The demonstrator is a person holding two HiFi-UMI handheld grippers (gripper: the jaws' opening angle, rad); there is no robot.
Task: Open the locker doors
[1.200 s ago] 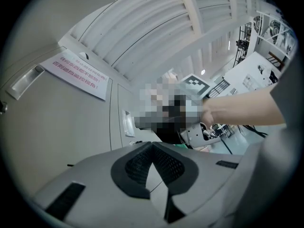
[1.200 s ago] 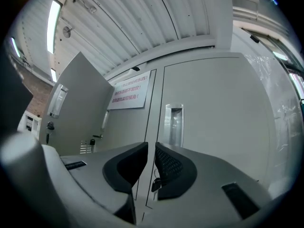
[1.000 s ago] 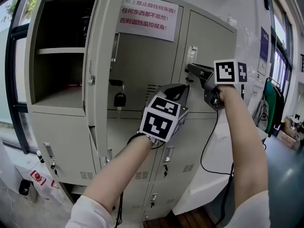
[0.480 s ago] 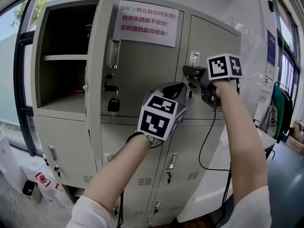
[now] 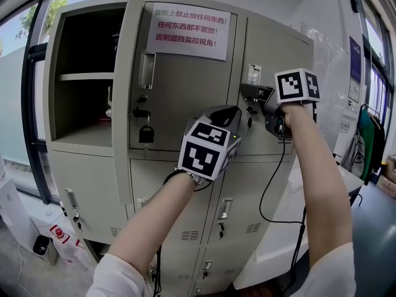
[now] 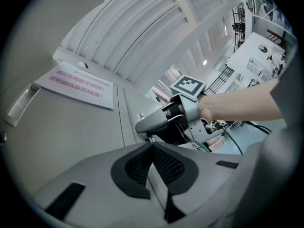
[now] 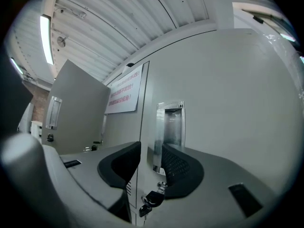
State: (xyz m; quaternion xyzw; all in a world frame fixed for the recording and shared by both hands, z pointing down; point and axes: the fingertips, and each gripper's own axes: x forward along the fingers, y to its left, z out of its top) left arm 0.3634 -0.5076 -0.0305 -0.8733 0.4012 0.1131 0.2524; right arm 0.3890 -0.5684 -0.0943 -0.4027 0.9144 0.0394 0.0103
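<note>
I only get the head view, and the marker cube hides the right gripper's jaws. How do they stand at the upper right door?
Observer: The right gripper has just been opening; its jaws stand apart, with the edge of the upper right door and its handle in the gap, nothing pinched.
Operator: Is that dark bit under the handle a key?
Observer: Yes, a key hangs from the lock there.
Operator: And the left gripper?
Observer: The left gripper has its jaws together, empty.

Daylight pours in through the window on my left, while the open locker stays shadowed inside. A strip light glares overhead. Both gripper views bulge, darken at the rims and blur up close.
</note>
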